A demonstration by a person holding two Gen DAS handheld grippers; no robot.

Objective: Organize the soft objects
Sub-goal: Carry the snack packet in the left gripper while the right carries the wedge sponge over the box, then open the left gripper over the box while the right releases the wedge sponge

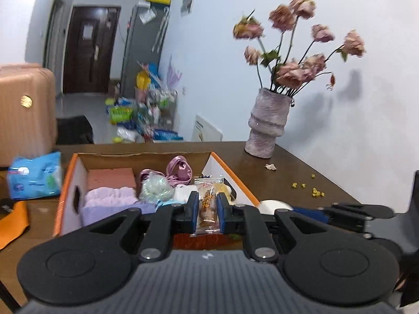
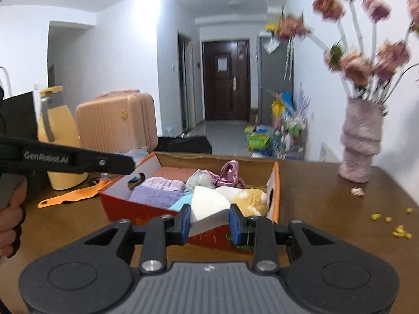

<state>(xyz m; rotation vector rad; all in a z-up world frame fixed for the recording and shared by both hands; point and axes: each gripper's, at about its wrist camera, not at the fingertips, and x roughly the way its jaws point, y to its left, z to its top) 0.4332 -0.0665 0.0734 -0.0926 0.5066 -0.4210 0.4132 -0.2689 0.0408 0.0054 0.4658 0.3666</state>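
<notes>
From the left wrist we are looking forward along the fingers, sitting close over the near edge of the open box (image 1: 73, 183), with the vase (image 1: 268, 125) far right and the door (image 1: 89, 49) far left down the hallway. From the right wrist we are facing the same way but sitting a little further back, seeing the box (image 2: 275, 180) whole on the table (image 2: 327, 209). We are sharing the box, vase (image 2: 362, 141), suitcase (image 2: 115, 120) and door (image 2: 226, 78) across both views.
</notes>
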